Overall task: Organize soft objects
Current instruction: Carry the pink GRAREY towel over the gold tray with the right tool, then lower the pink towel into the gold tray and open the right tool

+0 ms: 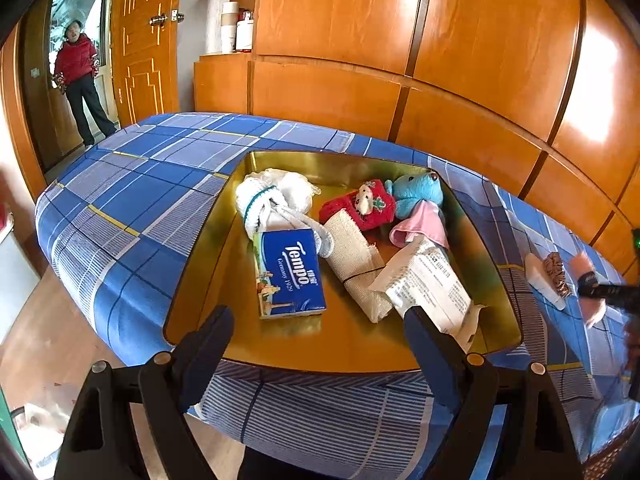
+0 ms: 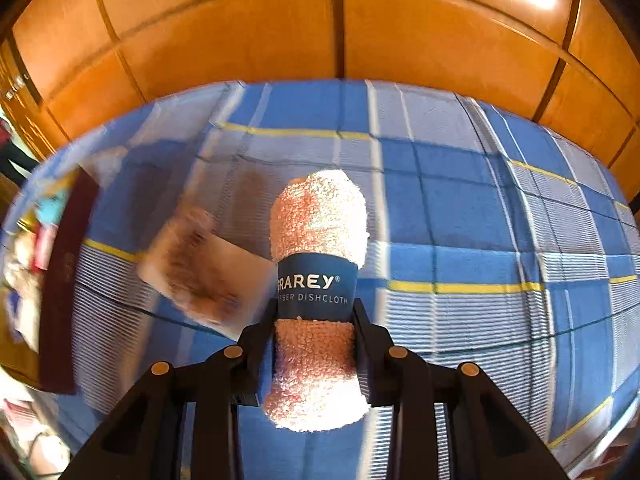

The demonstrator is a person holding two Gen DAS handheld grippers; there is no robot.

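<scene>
Left wrist view shows the tray (image 1: 208, 240) holding several soft items; left gripper (image 1: 320, 332) gapes empty, right gripper (image 2: 314, 320) clamps the rolled dishcloth (image 2: 318, 280), undelivered.

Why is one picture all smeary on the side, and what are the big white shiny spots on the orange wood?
Right wrist view: the left side is motion-blurred, so the brown thing lying there is unclear, while the rolled pink dishcloth with a blue band, clamped in the right gripper, stays sharp. Left wrist view: sharp; white glare patches on the glossy orange wooden cabinets. Both views: fisheye bends the straight lines.
</scene>
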